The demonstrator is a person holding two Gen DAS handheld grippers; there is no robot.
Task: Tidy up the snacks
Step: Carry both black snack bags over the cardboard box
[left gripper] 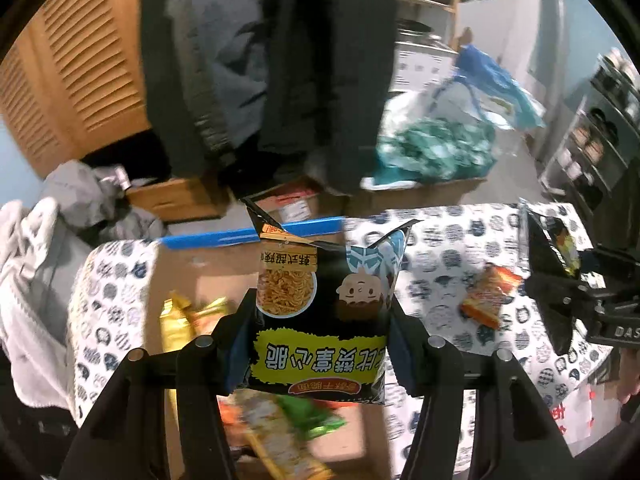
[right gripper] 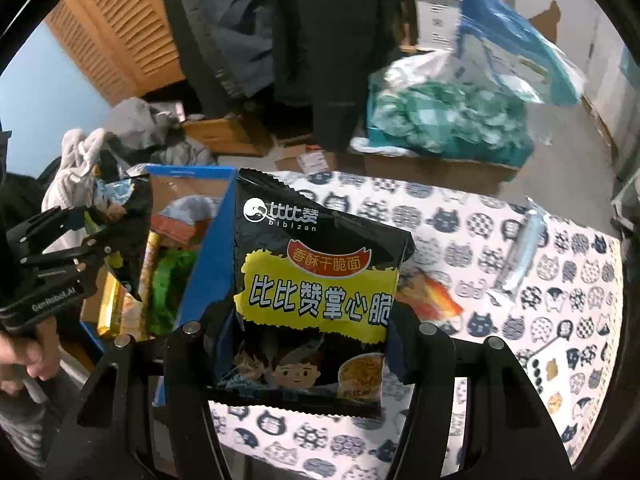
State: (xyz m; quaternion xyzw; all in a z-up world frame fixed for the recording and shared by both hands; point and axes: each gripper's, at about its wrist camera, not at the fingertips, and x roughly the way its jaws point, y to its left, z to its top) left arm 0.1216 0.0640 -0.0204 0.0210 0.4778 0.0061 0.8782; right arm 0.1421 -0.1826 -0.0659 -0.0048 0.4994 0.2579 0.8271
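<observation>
My left gripper (left gripper: pixel 318 340) is shut on a black and yellow noodle-snack packet (left gripper: pixel 320 320), held upside down above an open cardboard box (left gripper: pixel 208 264) with blue edging. Several snack packs lie in that box, among them a yellow one (left gripper: pixel 176 320) and a green one (left gripper: pixel 316 420). My right gripper (right gripper: pixel 310 344) is shut on a second black and yellow packet (right gripper: pixel 320 288), upright, over the cat-print tablecloth (right gripper: pixel 500 240) just right of the box (right gripper: pixel 208 240). An orange snack pack (right gripper: pixel 432 292) lies on the cloth behind it. Each gripper shows at the edge of the other's view.
A clear wrapped item (right gripper: pixel 520 248) lies on the cloth at the right. Behind the table are dark hanging coats (left gripper: pixel 280 60), a teal bundle on a cardboard box (right gripper: pixel 440 120), a louvred wooden cabinet (left gripper: pixel 80 60), grey clothes (left gripper: pixel 92 196) and a metal rack (left gripper: pixel 600 128).
</observation>
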